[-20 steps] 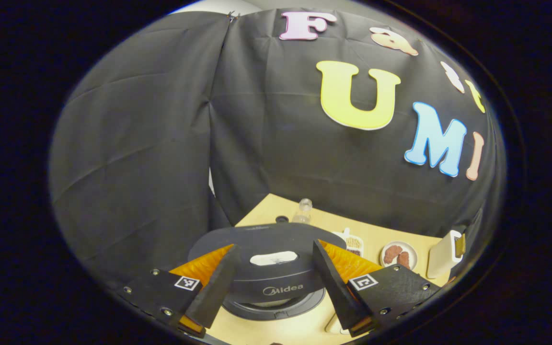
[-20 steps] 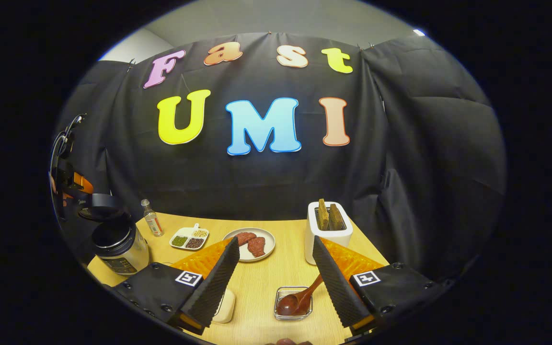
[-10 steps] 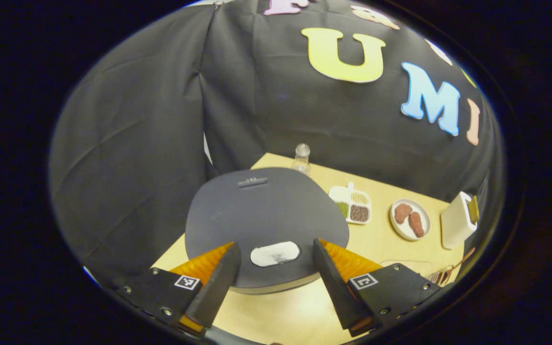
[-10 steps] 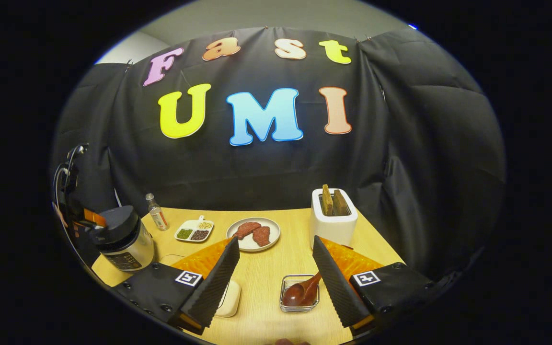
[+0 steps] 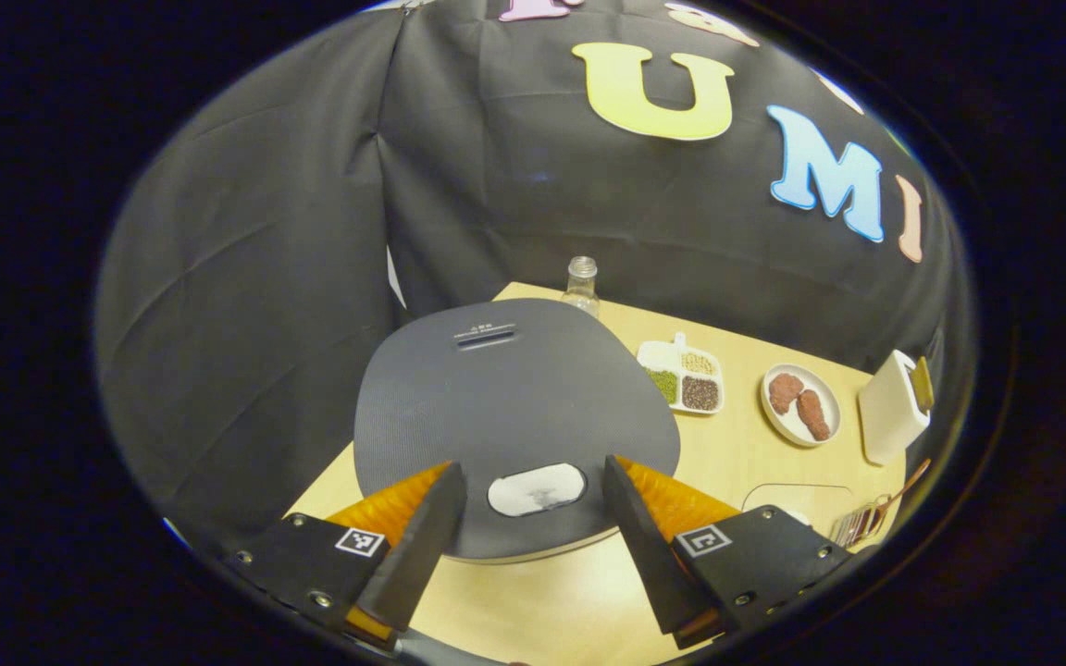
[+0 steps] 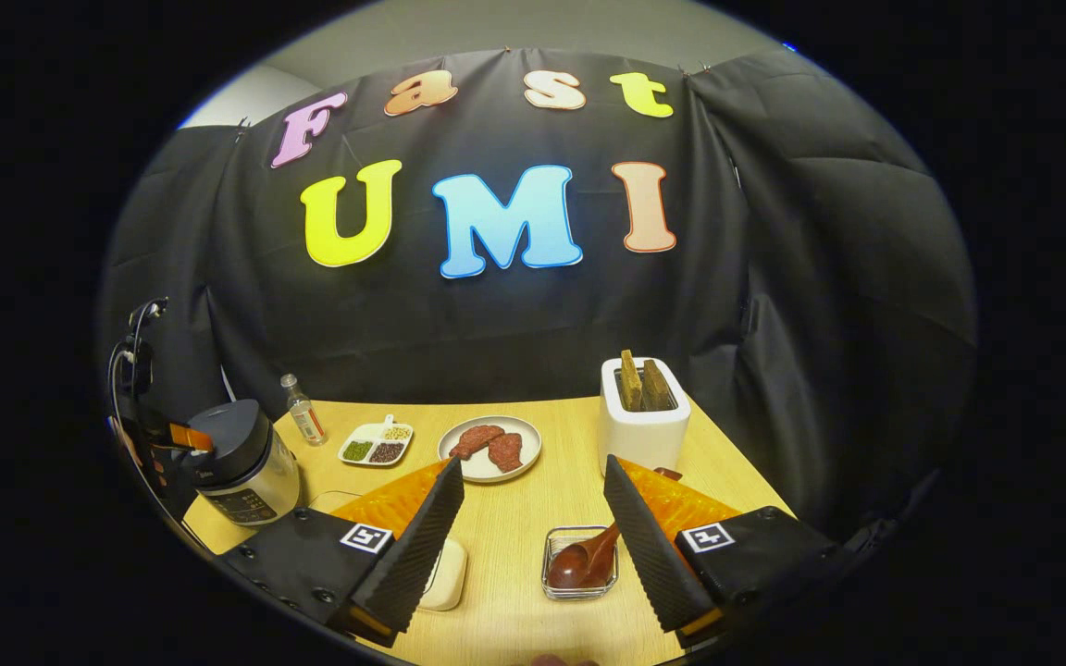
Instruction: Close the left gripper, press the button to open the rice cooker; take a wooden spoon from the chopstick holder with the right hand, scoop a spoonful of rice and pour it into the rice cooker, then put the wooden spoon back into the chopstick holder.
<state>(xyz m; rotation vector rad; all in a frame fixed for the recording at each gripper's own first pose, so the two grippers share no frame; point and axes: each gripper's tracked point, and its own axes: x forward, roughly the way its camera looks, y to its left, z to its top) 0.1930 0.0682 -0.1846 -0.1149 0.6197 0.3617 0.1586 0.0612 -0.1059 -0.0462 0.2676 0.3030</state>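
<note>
Two pairs of fingers, both spread apart and holding nothing: that goes for my left gripper (image 5: 531, 472) and my right gripper (image 6: 533, 462) alike.

Nearest to my left gripper is the pale oval button (image 5: 536, 488), framed in the gap between its fingers at the near edge of the rice cooker's lid (image 5: 505, 388). That is the change. A second ago the lid stood raised with the pot open beneath it; half a second ago it was already down, and now it lies flat and shut, with my left gripper looking down on it from a little higher. So I judge the cooker is back to closed. The opening step must be done from the start: bring the left fingers together first, then press.

Near my right gripper, the wooden spoon (image 6: 584, 560) rests with its bowl in a small glass dish (image 6: 579, 587) on the table (image 6: 514, 518), its handle running behind my right finger. It is not in a holder, and I have not taken it. That gripper has hardly shifted.

Farther off, the rice cooker (image 6: 241, 462) sits at the table's left edge. Beyond it stand a small bottle (image 6: 297, 412), a divided dish (image 6: 374, 446), a plate (image 6: 489, 449) and a toaster (image 6: 644, 421) along the far side.
</note>
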